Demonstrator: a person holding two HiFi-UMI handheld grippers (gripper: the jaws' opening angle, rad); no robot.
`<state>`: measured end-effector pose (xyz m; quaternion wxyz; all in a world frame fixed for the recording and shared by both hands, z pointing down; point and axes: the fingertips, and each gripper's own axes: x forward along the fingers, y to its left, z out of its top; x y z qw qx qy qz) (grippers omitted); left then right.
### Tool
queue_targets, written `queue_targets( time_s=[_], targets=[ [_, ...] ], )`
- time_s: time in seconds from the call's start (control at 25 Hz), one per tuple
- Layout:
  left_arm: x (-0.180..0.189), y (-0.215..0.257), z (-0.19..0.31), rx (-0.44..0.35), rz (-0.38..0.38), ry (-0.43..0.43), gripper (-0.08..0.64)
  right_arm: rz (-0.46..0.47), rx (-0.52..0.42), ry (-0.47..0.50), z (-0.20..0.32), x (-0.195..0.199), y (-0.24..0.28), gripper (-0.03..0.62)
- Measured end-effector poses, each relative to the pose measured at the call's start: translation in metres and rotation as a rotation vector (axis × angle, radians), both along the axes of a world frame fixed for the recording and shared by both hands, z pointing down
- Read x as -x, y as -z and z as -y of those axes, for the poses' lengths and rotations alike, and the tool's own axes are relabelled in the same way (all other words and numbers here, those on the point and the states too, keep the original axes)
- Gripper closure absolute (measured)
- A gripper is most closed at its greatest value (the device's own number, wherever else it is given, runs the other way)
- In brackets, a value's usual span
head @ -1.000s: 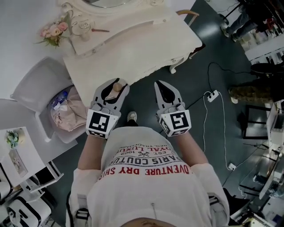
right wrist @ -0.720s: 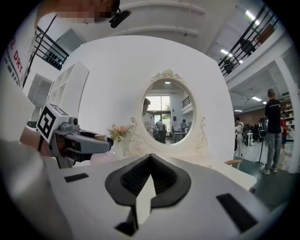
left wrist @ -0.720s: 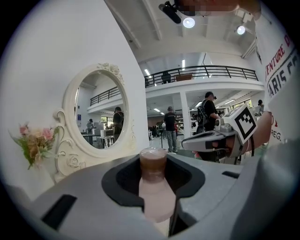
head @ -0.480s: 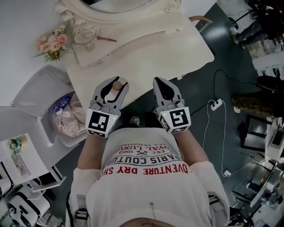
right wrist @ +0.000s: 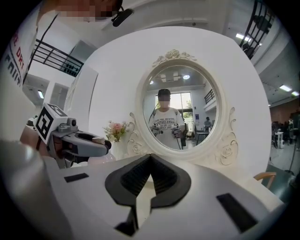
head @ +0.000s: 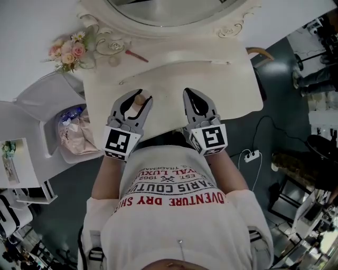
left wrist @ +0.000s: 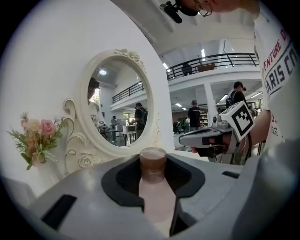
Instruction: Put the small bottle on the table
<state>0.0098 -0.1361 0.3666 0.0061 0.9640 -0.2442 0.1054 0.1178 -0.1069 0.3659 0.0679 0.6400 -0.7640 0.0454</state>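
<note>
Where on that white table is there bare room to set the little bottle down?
The table is bare from the small bottle in the left gripper up to the mirror base, and across its right half to the edge. Crowded only at back left: flowers and a red stick.

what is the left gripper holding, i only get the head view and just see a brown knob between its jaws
Observer: The left gripper view shows the left gripper clamped on the small bottle: pale body, brown cap.
Operator: right one carrying anything
Observer: No. In the right gripper view the right gripper is shut, with nothing between its jaws.
Operator: what's it pointing at
Observer: The oval mirror, which reflects the person holding both grippers.
</note>
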Motion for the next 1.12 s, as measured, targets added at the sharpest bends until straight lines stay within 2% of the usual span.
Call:
queue_targets(
  time_s=[0.24,0.44,0.72,0.88,1.12],
  targets=[
    [-0.024,-0.011,0.028,0.008,0.0,0.173,0.423,-0.004,0.015,0.175,0.039,-0.027,-0.007,0.594],
    [-0.047,-0.039,0.044,0.017,-0.001,0.258,0.423,0.014,0.041,0.266,0.065,-0.05,-0.027,0.594],
    [-0.066,-0.102,0.056,0.074,0.053,0.322,0.423,0.032,0.11,0.373,0.082,-0.06,-0.072,0.594],
    [-0.072,-0.134,0.06,0.107,0.086,0.335,0.423,0.045,0.127,0.395,0.091,-0.064,-0.09,0.592],
    [-0.079,-0.167,0.064,0.151,0.091,0.335,0.423,0.058,0.168,0.416,0.099,-0.067,-0.115,0.594]
  ],
)
